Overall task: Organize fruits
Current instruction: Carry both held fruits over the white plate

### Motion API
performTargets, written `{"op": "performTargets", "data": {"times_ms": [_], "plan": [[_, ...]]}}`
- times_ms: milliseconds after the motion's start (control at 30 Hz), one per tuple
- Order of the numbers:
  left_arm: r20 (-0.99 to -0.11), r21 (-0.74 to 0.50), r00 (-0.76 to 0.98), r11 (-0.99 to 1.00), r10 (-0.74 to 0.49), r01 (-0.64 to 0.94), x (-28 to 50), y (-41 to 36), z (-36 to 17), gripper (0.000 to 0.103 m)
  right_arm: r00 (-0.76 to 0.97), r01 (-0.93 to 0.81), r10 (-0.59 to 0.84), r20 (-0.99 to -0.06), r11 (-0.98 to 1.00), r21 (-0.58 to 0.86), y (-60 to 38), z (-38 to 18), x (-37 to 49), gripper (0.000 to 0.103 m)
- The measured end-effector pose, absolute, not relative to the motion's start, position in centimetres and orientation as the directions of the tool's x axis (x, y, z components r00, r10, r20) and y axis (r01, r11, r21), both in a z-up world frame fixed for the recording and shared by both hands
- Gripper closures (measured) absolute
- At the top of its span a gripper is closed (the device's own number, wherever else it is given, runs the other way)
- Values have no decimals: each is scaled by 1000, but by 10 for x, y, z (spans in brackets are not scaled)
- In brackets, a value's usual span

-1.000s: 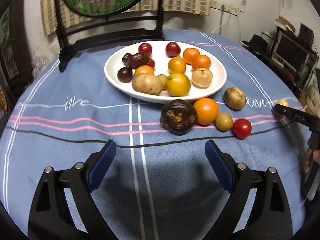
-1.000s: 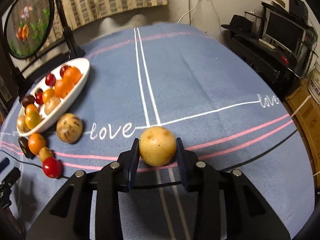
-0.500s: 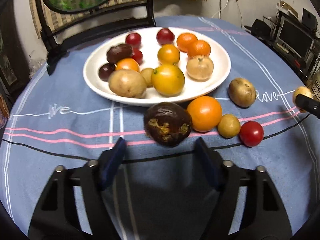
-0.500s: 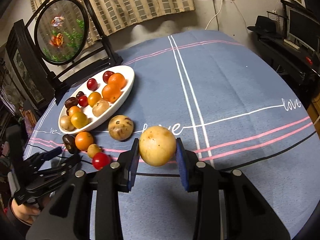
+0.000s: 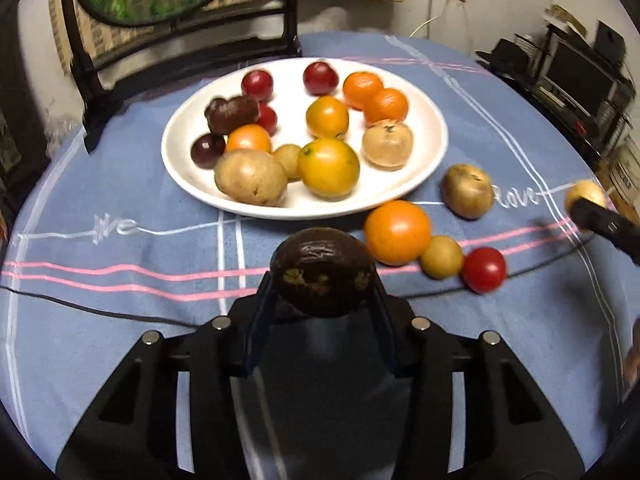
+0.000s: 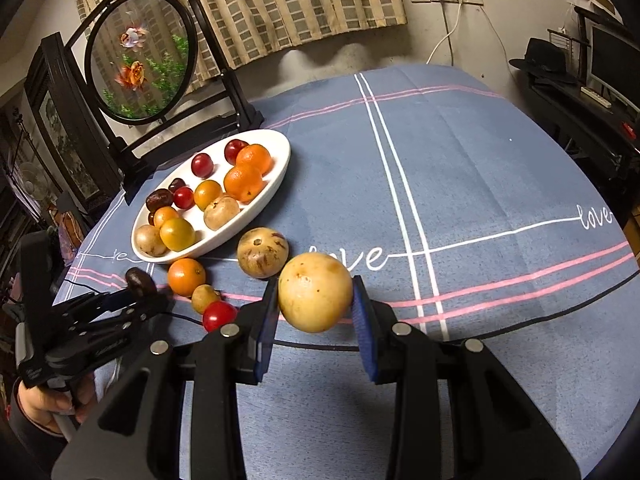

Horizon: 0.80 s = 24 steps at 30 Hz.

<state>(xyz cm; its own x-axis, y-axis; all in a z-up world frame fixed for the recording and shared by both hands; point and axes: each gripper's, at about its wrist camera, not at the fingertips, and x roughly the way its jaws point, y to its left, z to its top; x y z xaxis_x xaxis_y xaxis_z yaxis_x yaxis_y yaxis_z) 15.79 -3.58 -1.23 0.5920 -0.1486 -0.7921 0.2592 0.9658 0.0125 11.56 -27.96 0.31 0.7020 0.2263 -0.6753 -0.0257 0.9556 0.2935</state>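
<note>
Now the left gripper [image 5: 323, 300] has just been closing its fingers, and they clamp a dark, wrinkled purple-brown fruit [image 5: 322, 270] between their blue pads, low over the blue tablecloth [image 5: 120, 320] of the table, just in front of the white plate [image 5: 424, 176]. From the right wrist view the same dark fruit [image 6: 140, 280] shows at the tips of that gripper [image 6: 138, 294], with a hand [image 6: 52, 400] gripping its handle at the lower left.

The right gripper [image 6: 314, 300] has its fingers pressed on a round pale yellow fruit [image 6: 315, 297], held above the cloth near the white word "love" stitched on it.

On the plate lie red, orange, yellow, tan and dark fruits. Four more lie on the cloth just beside its near rim: a large orange [image 5: 398, 232], a small yellow-brown fruit [image 5: 441, 257] touching it, a red cherry tomato [image 5: 484, 270] touching that one, and a mottled brown fruit [image 5: 467, 191] a little apart, toward the right.

Behind the plate stands a round painted screen [image 6: 142, 58] in a black frame.
</note>
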Motion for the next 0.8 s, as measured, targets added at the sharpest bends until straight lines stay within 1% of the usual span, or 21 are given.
{"op": "performTargets", "data": {"times_ms": [267, 500, 633, 800], "plan": [[-750, 37, 644, 963, -149, 266, 138, -19, 21, 57, 698, -57, 236, -677, 960, 276, -267, 1, 116, 68], [-735, 42, 665, 970, -132, 239, 146, 4, 33, 57, 695, -126, 270, -667, 958, 256, -242, 10, 114, 67], [-724, 47, 679, 974, -121, 224, 152, 12, 40, 57, 681, -173, 294, -671, 954, 243, -224, 19, 121, 67], [-715, 25, 686, 977, -131, 212, 163, 13, 49, 57, 689, -211, 294, -662, 956, 204, -205, 38, 137, 67]]}}
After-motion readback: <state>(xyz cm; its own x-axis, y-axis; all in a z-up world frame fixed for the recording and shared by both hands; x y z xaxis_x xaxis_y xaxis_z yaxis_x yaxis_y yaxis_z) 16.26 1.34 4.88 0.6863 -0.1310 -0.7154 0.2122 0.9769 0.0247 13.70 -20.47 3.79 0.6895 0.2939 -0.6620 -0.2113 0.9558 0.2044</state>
